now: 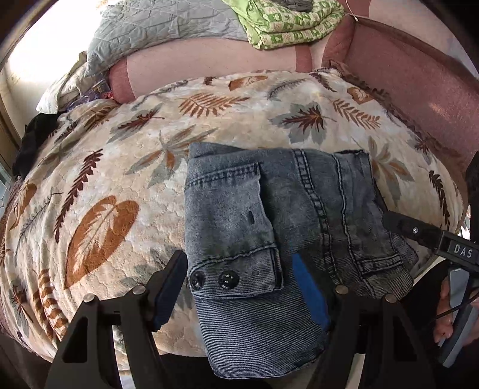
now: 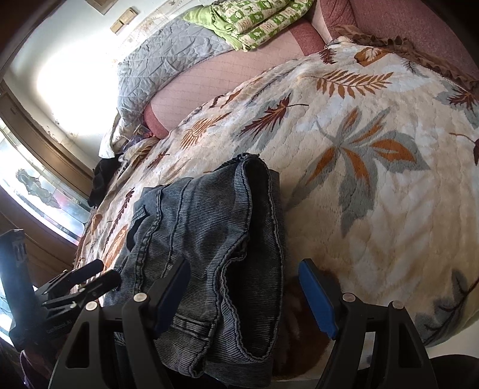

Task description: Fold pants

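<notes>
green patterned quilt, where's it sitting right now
The green patterned quilt lies folded at the top of both wrist views, at the far end of the bed beside the grey quilt, well beyond the folded jeans.

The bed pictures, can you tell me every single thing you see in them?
Pants: one, faded blue denim, folded small, near edge of the leaf blanket.
Leaf blanket: one, cream with brown and grey leaves, spread over the bed.
Grey quilt: one, grey, far side by the wall.
Green blanket: one, green and white, folded, far side.
Black cloth: one, black, at the bed's far left edge.
Left gripper: one, black with blue pads, open over the pants.
Right gripper: one, black with blue pads, open over the pants.
</notes>
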`<state>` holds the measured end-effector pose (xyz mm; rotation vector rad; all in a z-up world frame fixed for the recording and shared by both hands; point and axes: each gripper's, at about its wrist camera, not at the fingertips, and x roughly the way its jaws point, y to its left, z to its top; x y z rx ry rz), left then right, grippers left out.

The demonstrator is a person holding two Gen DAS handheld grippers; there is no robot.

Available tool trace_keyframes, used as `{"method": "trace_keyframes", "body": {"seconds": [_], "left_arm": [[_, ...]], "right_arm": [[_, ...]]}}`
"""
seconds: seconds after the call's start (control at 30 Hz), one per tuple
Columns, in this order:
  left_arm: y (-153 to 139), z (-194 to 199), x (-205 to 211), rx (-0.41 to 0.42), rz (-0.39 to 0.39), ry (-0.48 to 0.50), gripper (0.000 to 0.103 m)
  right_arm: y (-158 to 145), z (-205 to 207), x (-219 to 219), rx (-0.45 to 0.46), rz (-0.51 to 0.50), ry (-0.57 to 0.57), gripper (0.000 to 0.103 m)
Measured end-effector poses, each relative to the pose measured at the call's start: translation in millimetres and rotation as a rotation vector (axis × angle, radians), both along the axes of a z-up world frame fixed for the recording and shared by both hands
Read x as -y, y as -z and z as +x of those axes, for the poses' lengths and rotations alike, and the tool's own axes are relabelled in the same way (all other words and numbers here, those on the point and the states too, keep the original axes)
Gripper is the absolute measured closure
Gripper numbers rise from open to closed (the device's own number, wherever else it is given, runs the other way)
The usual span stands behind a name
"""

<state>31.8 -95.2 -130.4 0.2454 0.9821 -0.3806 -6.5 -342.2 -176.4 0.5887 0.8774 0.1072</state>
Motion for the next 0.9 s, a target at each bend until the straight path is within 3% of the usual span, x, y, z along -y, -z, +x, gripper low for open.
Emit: {"method": "trace_keyframes", "body": {"seconds": [0.9], "left_arm": [[4.6,-5.1,7.0,0.034,0.037,0.004,0.03]], "right_arm": [[1.9,-11.4,18.2,0.003,0.016,0.035,0.025]]}}
